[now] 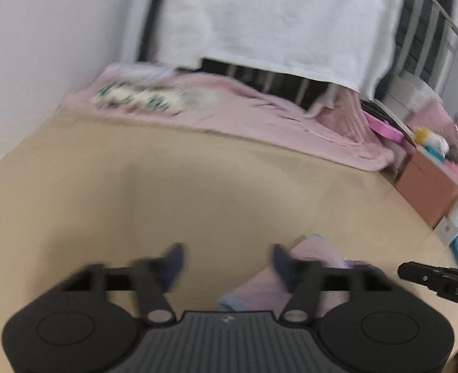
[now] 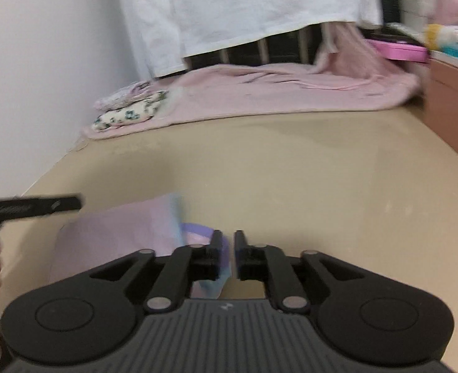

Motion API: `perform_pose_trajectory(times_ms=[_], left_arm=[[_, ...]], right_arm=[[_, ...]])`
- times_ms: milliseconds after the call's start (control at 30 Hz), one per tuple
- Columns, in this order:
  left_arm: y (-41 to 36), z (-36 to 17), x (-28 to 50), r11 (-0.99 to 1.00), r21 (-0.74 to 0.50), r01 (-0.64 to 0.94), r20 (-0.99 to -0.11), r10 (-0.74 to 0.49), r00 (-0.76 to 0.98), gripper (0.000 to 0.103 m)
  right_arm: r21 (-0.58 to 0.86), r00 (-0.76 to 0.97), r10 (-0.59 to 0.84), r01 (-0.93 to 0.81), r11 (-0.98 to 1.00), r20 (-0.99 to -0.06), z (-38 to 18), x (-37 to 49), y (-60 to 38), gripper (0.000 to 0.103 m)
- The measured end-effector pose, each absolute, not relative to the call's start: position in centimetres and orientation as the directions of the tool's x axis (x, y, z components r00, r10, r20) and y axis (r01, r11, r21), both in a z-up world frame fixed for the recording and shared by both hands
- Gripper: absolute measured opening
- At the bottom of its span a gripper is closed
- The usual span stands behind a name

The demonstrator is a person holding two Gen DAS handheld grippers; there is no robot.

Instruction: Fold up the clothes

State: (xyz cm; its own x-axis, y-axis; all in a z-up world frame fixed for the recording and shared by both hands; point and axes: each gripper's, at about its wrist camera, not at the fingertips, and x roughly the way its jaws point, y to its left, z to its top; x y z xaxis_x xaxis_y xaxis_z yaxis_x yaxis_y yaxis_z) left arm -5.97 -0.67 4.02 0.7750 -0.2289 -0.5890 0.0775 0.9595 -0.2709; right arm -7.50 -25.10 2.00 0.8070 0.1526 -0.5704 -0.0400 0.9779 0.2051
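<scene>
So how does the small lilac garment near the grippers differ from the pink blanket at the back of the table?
The lilac garment is small, with a light blue edge; the pink blanket is far larger and plain pink. The garment lies right by the grippers at the near edge, while the blanket is spread along the far side, carrying folded floral clothes. Both rest on the beige table.

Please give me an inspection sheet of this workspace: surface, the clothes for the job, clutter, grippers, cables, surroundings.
Surface: beige tabletop, mostly bare.
Job's things: small pink and blue garment lying near the front edge; folded floral clothes stacked at the back left on a pink blanket.
Clutter: brown box, pink case and a plush toy at the right.
Grippers: left gripper open, nothing between its fingers; right gripper slightly open beside the garment, not gripping it.
Cables: nothing seen.
Surroundings: white wall, white cloth hanging over a rail.
</scene>
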Motion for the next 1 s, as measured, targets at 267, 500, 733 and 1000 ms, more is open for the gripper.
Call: perform_pose_trajectory(times_ms=[267, 500, 733, 1000], left_arm=[[3.2, 3.7, -6.7, 0.819, -0.573, -0.027, -0.611, -0.406, 0.679, 0.066], [2.6, 2.0, -7.3, 0.807, -0.584, -0.087, -0.656, -0.407, 0.635, 0.037], [2.5, 5.8, -0.9, 0.787, -0.616, -0.03, -0.568, -0.418, 0.709, 0.005], [3.0, 17.8, -9.6, 0.861, -0.408, 0.304, -0.225, -0.418, 0.88, 0.027]], right_arm=[[0.561, 0.69, 0.549, -0.247, 0.79, -0.471, 4.4, -4.2, -25.8, 0.071], [0.395, 0.544, 0.469, -0.255, 0.882, -0.696, 1.9, 3.2, -20.9, 0.053], [0.325, 0.619, 0.448, -0.308, 0.894, -0.645, 5.6, 4.6, -19.6, 0.005], [-0.087, 0.873, 0.47, -0.482, 0.872, -0.132, 18.1, -8.8, -21.1, 0.008]])
